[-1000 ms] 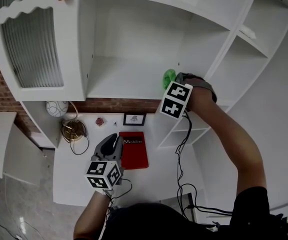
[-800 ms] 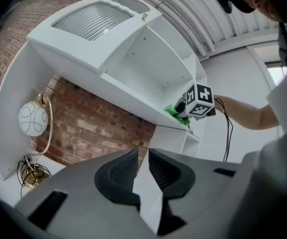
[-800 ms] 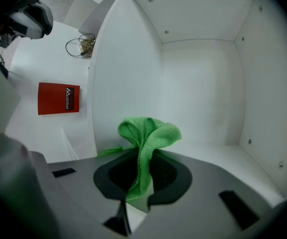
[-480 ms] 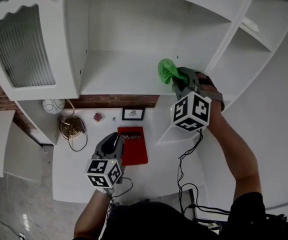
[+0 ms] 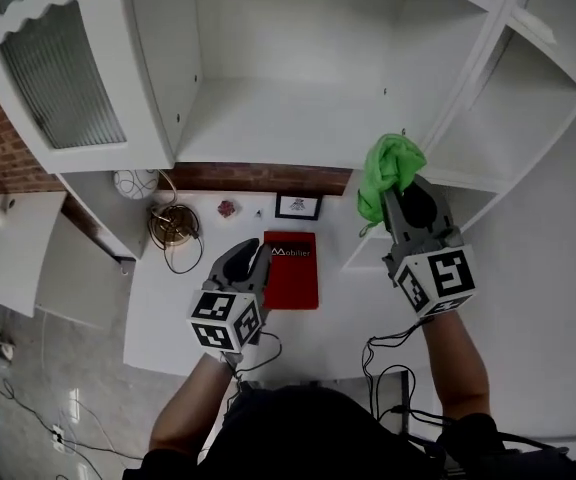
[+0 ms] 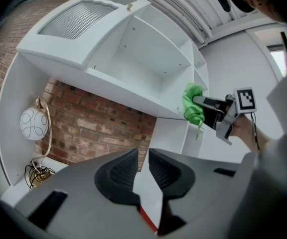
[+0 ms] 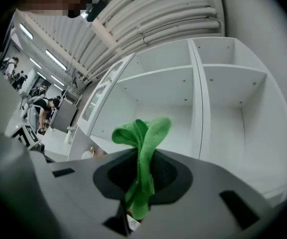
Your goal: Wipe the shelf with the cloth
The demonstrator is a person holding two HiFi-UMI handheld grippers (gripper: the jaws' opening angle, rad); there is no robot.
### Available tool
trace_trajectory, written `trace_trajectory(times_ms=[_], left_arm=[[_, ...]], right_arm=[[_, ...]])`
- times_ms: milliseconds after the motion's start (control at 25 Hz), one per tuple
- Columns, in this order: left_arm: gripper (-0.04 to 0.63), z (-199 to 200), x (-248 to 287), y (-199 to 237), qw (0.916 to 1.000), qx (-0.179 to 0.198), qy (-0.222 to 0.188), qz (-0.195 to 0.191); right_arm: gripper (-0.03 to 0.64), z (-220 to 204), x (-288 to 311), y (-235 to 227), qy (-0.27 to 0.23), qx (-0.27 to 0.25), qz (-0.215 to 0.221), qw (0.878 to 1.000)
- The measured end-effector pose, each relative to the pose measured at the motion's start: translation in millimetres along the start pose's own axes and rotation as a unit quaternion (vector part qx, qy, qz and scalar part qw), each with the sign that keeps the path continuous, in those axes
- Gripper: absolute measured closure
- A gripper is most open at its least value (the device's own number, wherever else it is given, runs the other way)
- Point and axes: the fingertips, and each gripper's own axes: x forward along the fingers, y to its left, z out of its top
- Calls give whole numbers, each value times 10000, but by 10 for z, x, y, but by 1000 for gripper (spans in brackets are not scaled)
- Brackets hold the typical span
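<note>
Your right hand-held gripper [image 5: 392, 196] clamped the cloth [image 5: 390, 166] just off the shelf [image 5: 268, 128], seemingly mid-wipe. Your left hand-held gripper [image 5: 247, 259], jaws barely apart, held nothing. Next, the cloth needed pressing onto the shelf.

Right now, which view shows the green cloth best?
Right gripper view: the green cloth fills the centre, pinched between the fingers. The head view shows its bundle from above; the left gripper view, a small distant patch.

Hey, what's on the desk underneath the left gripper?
A red book lies on the white desk, its left edge partly covered by the left gripper. Whatever else sits directly beneath the gripper is hidden.
</note>
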Motion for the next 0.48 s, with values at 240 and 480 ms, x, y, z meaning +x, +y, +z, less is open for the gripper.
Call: trace_trajectory(times_ms=[240,480], left_arm=[[531,-66,2,-158,9998,125,84,159],[531,75,-92,-209,9985,398,-94,376]], right_arm=[[561,-322,-320,194,-263,83,-123,9995],[561,-506,-480,214,-228,717,-105,9971]])
